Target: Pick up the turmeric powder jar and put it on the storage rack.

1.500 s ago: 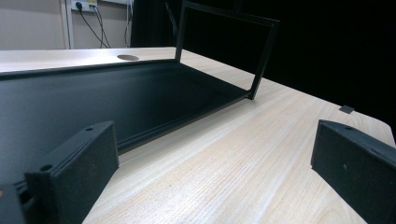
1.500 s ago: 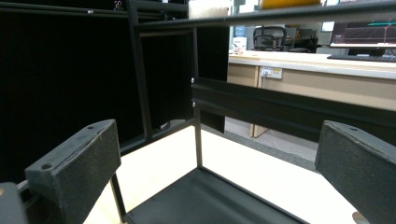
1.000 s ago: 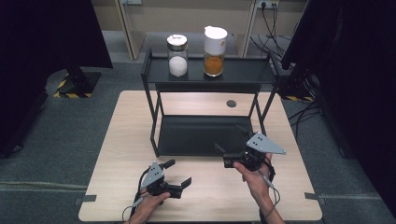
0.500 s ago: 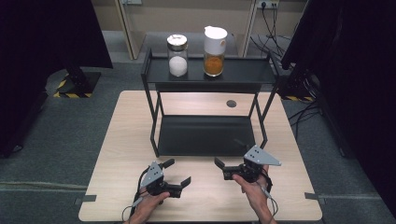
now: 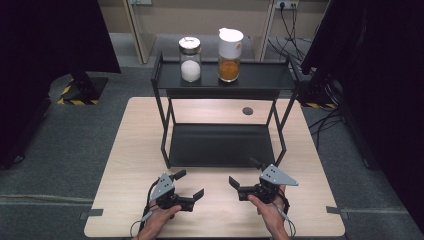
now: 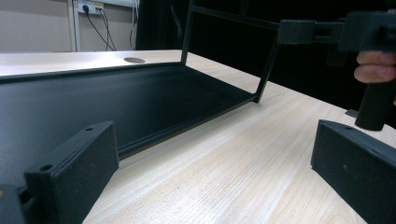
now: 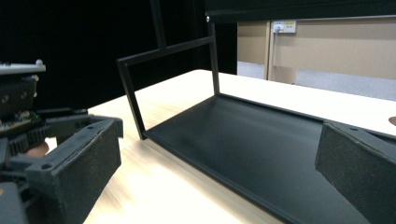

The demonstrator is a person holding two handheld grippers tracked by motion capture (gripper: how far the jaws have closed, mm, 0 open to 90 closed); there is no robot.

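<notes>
Both held low over the near edge of the worktop (image 5: 125, 150), left tool (image 5: 188, 186) and right tool (image 5: 243, 180) spread wide, gripping nothing. Just ahead, black rack (image 5: 220, 145); on top, jar of white powder (image 5: 190, 59) beside white-lidded orange jar (image 5: 230, 48).

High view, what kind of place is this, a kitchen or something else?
Probably a lab or recording studio, not a kitchen: a wooden table with a black two-tier rack, dark curtains at both sides, and hazard-striped stand bases on grey floor.
</notes>
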